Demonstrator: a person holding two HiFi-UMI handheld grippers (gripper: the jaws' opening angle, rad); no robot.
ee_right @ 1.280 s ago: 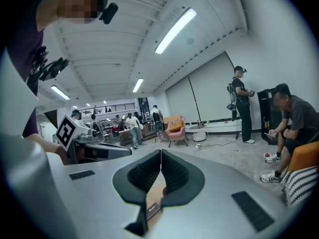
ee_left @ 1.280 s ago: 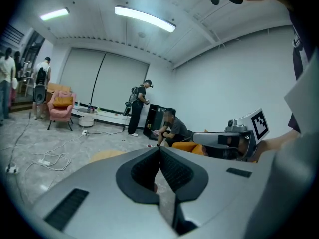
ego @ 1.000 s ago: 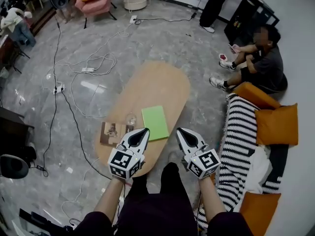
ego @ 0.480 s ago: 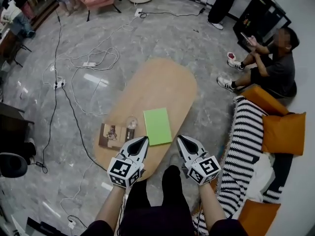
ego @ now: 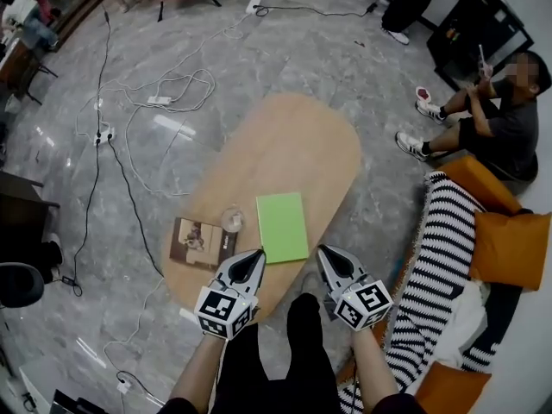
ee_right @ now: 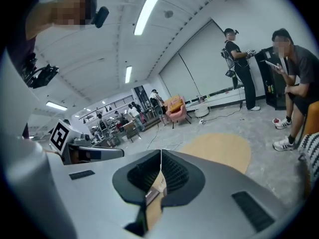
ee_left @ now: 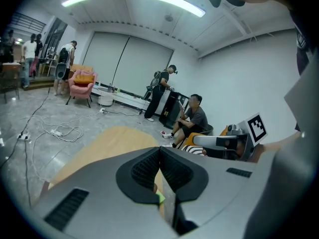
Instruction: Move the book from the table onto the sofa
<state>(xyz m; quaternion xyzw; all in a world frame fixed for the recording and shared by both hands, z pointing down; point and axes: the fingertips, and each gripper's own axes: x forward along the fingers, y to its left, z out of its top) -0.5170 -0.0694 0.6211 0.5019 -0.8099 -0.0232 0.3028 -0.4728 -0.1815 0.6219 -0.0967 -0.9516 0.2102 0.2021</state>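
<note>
A green book (ego: 282, 226) lies flat on the near half of the oval wooden table (ego: 285, 145); a sliver of the book (ee_left: 160, 198) shows under the left jaws. My left gripper (ego: 255, 256) is shut and empty, just short of the book's near left corner. My right gripper (ego: 325, 252) is shut and empty too, off the table's near right edge. In the left gripper view the left gripper (ee_left: 159, 151) has its pads pressed together, and so has the right gripper (ee_right: 160, 155) in its own view. The sofa with a striped throw (ego: 435, 257) stands at the right.
A brown picture book (ego: 197, 241) and a small glass (ego: 231, 221) sit left of the green book. Orange cushions (ego: 511, 248) lie on the sofa. A person sits on the floor (ego: 509, 123) beyond it. Cables (ego: 164, 102) trail over the grey floor.
Both grippers have come down side by side toward the near end of the table, still shut. The book has not moved.
</note>
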